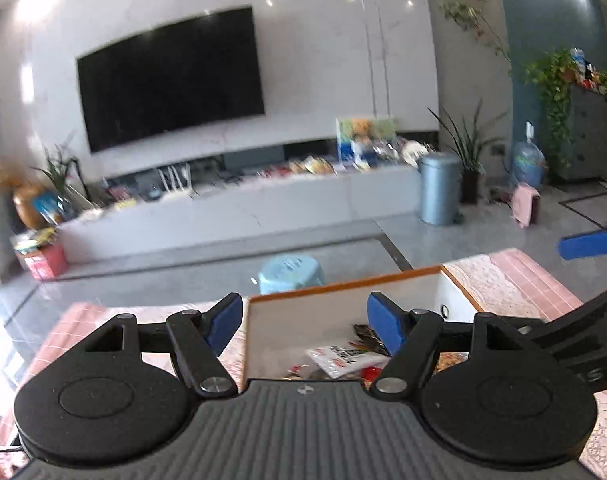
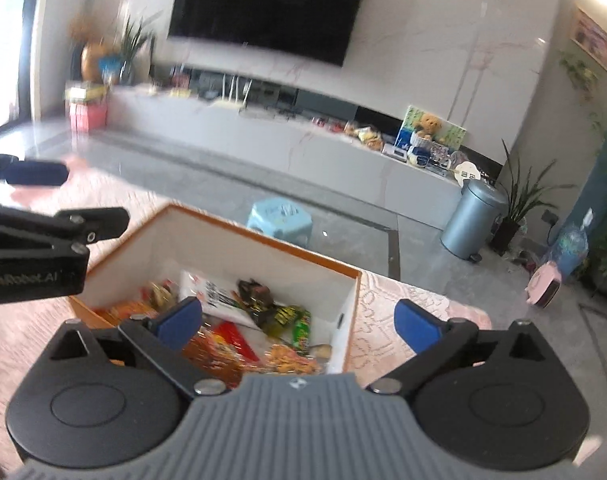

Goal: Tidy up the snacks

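Note:
A white box with an orange rim (image 2: 263, 236) stands on a pink tablecloth and holds several snack packets (image 2: 239, 312). It also shows in the left wrist view (image 1: 343, 284), with packets (image 1: 343, 354) inside. My left gripper (image 1: 303, 320) is open and empty, above the box's left part. My right gripper (image 2: 297, 324) is open and empty, over the box's right side. The left gripper also shows at the left of the right wrist view (image 2: 43, 200). Part of the right gripper shows at the right of the left wrist view (image 1: 575, 332).
The pink tablecloth (image 1: 523, 280) covers the table. Beyond are a light blue stool (image 2: 279, 216), a grey bin (image 2: 471, 220), a TV console with clutter (image 2: 343, 144), potted plants and a wall TV.

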### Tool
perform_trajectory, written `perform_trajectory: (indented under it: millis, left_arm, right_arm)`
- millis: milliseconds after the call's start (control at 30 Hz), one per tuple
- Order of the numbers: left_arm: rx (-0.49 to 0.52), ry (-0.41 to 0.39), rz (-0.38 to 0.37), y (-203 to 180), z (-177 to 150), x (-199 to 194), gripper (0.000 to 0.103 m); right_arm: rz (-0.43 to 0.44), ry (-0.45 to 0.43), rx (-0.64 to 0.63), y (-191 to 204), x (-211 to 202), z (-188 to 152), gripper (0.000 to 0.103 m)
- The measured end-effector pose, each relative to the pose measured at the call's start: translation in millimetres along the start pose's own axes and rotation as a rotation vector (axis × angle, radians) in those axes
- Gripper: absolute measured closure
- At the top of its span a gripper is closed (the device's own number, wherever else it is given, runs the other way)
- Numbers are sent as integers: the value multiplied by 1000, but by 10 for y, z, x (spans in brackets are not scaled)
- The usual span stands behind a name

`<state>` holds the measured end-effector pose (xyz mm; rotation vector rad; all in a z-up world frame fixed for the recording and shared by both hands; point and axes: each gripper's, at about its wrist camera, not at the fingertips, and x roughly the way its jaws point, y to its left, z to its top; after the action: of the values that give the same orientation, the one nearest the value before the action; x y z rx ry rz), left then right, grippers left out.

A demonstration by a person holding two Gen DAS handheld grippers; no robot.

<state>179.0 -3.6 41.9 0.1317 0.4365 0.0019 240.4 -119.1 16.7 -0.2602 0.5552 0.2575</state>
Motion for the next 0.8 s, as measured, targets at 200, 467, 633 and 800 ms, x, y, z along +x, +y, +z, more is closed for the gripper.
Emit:
perform_trajectory:
  millis: [200, 467, 633, 800]
  left_arm:
    - [-42, -82, 71, 122, -179, -309, 14]
    - [-45, -99, 132, 127, -549, -552, 10]
    - [-61, -58, 136, 141, -771, -574, 10]
    - [-49, -15, 126, 130, -960, -555, 10]
  right_arm:
    - [-23, -151, 117, 169, -574, -286, 4]
    - [-100, -300, 203, 543, -1070, -790, 3]
    - [-166, -333, 192, 739, -1170, -999, 3]
    - [-184, -338, 190, 826, -1109, -1165, 3]
